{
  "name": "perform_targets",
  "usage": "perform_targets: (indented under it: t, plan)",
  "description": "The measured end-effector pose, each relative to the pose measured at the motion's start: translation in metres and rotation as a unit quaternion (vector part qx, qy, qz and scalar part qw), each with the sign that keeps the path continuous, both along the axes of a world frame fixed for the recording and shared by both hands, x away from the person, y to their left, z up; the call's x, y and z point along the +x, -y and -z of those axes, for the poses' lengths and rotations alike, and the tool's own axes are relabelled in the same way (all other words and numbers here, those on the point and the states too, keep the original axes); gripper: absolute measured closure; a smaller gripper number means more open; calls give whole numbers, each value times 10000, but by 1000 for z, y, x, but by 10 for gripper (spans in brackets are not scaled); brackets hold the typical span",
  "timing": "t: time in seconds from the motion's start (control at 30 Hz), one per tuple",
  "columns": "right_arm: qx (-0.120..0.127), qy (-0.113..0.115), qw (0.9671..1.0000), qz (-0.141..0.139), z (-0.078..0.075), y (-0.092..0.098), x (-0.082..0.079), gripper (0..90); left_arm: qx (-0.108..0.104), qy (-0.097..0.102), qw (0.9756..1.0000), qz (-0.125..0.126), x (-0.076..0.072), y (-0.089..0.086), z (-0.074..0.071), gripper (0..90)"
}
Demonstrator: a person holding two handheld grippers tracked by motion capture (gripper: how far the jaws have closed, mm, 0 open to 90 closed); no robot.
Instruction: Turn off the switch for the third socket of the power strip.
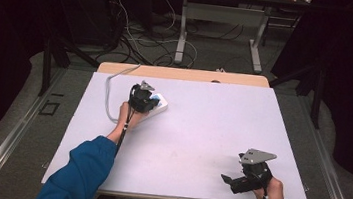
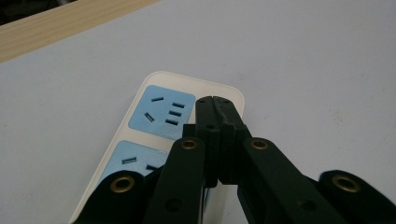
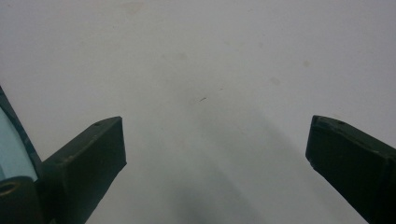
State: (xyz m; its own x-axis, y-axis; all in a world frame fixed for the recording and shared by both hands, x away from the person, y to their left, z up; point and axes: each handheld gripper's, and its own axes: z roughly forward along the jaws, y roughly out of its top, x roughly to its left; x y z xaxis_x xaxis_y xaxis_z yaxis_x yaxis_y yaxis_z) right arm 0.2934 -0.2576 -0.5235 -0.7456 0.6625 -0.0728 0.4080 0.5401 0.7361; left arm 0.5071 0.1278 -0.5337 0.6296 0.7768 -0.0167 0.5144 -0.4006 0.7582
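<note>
A white power strip [image 1: 158, 105] with blue socket faces lies on the white table top [image 1: 201, 127] at the left back. My left gripper [image 1: 142, 98] hovers right over it. In the left gripper view the strip [image 2: 154, 116] runs under the jaws, and the left gripper [image 2: 214, 100] is shut with its tips pressed together above the strip's right edge, nothing between them. My right gripper [image 1: 229, 180] rests near the table's front right, pointing left. The right gripper [image 3: 215, 144] stands wide open over bare table.
A grey cable [image 1: 111, 89] runs from the strip toward the table's back left edge. A wooden strip [image 1: 182, 74] borders the far edge. Beyond it are another table's legs [image 1: 182, 35] and loose cables on the floor.
</note>
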Motion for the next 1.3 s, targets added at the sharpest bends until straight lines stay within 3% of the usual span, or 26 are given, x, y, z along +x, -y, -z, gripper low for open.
perform_targets:
  t: [0.53, 0.87, 1.3]
  plan:
    - [-18, -4, 10000, 23, 0, 0, -1, 46, -27, -64, 9999, 113, 6, 2, 6, 900]
    - [-10, -7, 10000, 30, 0, -1, 0, 47, -106, 5, 9999, 136, 7, 0, 8, 900]
    - [-44, -65, 10000, 15, 0, -1, 0, 47, -25, 10, 9999, 102, 6, 2, 8, 900]
